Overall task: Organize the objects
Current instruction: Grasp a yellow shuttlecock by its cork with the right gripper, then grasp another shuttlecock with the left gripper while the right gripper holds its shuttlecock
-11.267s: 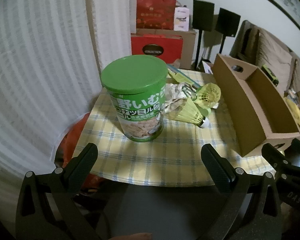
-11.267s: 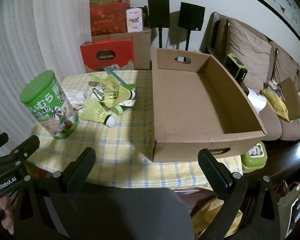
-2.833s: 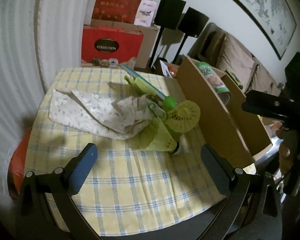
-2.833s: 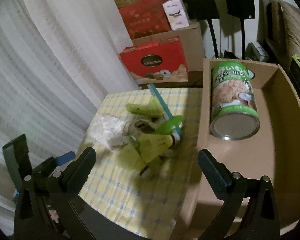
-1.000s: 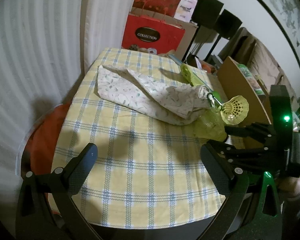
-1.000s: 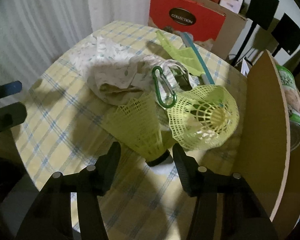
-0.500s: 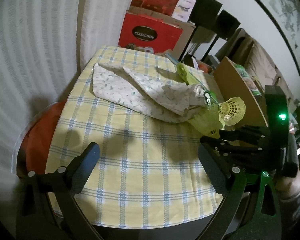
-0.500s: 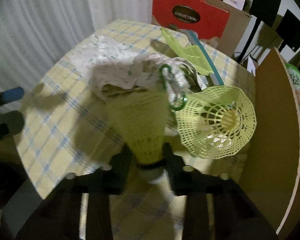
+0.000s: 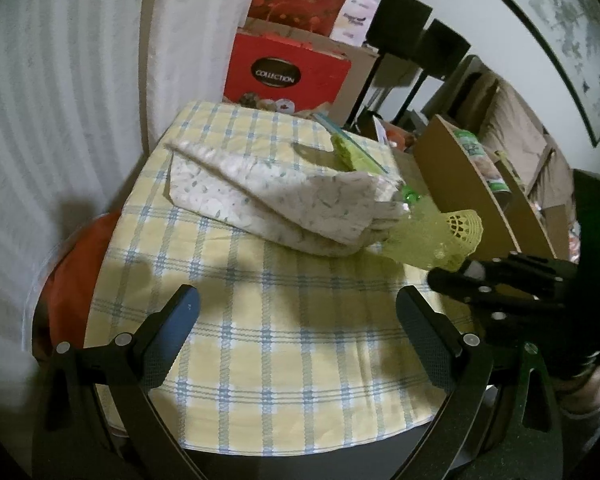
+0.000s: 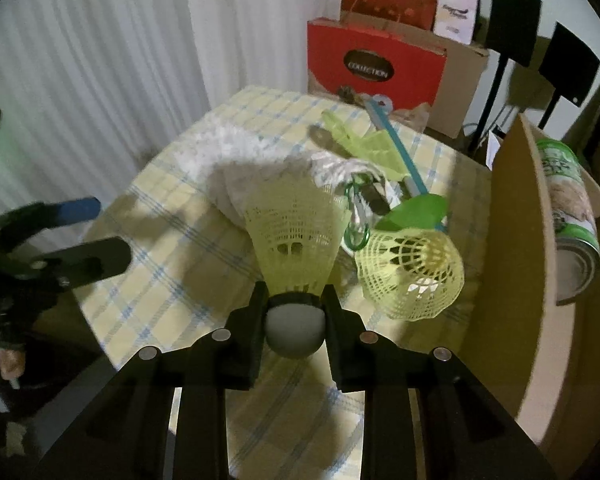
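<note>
White pleated curtains (image 10: 100,60) hang behind a small table covered with a yellow-and-blue checked cloth (image 9: 260,320), with red gift boxes (image 10: 376,68) and two black speakers on stands past its far edge.

The right gripper (image 10: 294,304) has its jaws pressed onto the white cork tip of a yellow shuttlecock (image 10: 292,240); they have just been closing, and the cork now sits pinched between the two pads. The mesh skirt fans out ahead of the jaws, away from the camera. Just to the right of those jaws a second yellow shuttlecock (image 10: 410,276) lies on its side on the cloth, its open skirt facing the gripper. Ahead of the jaws lie a green carabiner (image 10: 356,224), a crumpled floral cloth (image 9: 268,204), a lime-green clip (image 10: 364,148) and a blue-handled tool with a green head (image 10: 416,208). Further right stands a cardboard box (image 10: 516,260) with a green-labelled tin (image 10: 568,200) lying inside.

The left gripper (image 9: 296,320) hovers over bare tablecloth with its jaws spread wide and nothing between them; the floral cloth lies ahead of them, and the right gripper with its shuttlecock is off beyond the right finger.
</note>
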Available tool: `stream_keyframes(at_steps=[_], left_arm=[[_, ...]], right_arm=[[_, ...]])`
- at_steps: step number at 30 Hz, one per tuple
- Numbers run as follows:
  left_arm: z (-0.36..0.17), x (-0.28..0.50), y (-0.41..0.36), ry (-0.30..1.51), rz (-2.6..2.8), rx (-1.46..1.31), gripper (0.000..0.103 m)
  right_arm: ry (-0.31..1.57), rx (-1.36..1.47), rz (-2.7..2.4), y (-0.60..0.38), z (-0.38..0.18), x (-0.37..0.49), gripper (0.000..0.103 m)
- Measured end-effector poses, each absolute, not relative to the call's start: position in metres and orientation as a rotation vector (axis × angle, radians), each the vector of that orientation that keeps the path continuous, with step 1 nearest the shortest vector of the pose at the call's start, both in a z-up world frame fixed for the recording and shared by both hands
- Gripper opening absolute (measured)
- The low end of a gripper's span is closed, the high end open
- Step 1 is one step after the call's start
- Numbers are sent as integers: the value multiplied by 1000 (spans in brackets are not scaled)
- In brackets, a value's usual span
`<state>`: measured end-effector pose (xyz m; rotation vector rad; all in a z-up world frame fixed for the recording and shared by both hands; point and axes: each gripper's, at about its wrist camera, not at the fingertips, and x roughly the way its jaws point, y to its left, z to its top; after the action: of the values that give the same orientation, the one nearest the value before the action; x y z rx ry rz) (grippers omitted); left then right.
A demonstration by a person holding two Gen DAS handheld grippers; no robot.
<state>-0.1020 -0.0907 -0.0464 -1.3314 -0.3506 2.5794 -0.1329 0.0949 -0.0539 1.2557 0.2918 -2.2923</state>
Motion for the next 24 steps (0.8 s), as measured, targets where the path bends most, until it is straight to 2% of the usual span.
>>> stream_keyframes(at_steps=[11, 24], left_arm=[[-32, -110, -64, -328, 2536, -1307, 98], [-20, -112, -63, -396, 2491, -1293, 98]], right_arm=[[61, 1191, -2312, 143, -6, -109, 26], [-24, 1164, -2258, 151, -3, -90, 26]])
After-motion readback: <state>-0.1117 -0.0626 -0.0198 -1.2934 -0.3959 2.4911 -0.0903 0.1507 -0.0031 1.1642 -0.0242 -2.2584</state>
